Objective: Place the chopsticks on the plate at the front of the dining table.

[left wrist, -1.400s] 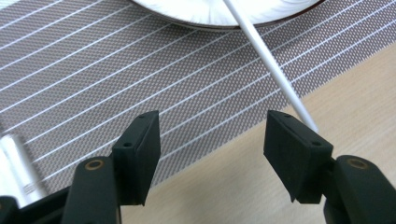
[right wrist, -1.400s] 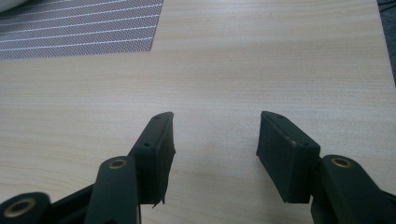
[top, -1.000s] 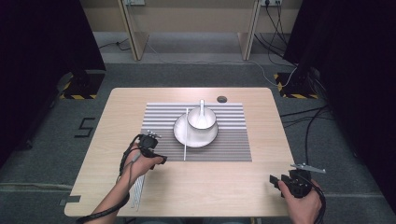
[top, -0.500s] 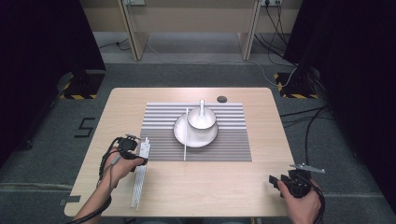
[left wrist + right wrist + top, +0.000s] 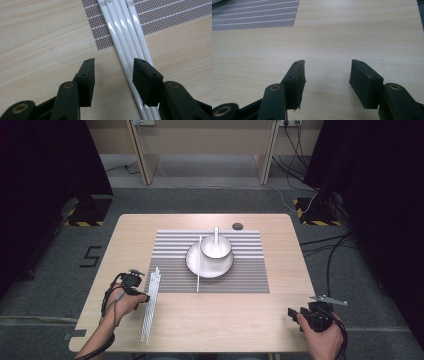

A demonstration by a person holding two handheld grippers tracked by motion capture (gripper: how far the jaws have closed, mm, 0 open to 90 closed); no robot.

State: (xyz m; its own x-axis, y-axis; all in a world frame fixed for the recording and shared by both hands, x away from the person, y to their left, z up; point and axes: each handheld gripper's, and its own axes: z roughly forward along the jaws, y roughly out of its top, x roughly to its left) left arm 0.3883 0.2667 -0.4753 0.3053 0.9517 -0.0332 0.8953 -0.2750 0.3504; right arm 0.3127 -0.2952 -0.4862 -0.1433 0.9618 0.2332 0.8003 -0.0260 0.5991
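A bundle of several white chopsticks lies on the wooden table at the front left, its far ends on the corner of the striped placemat. My left gripper hovers low over them, open. In the left gripper view the chopsticks run under the right jaw and one edges into the gap; the left gripper has just been closing, its pads touching nothing. My right gripper rests open at the front right, and in its own view the right gripper holds nothing above bare wood.
On the placemat stands a white plate with a white bowl and a spoon in it. A single white chopstick lies across the plate's left side. A small dark round thing sits at the table's far edge.
My left hand has moved left from the placemat's edge to the chopstick bundle and sunk a little. Its jaws stand narrower than before. The right hand has kept still.
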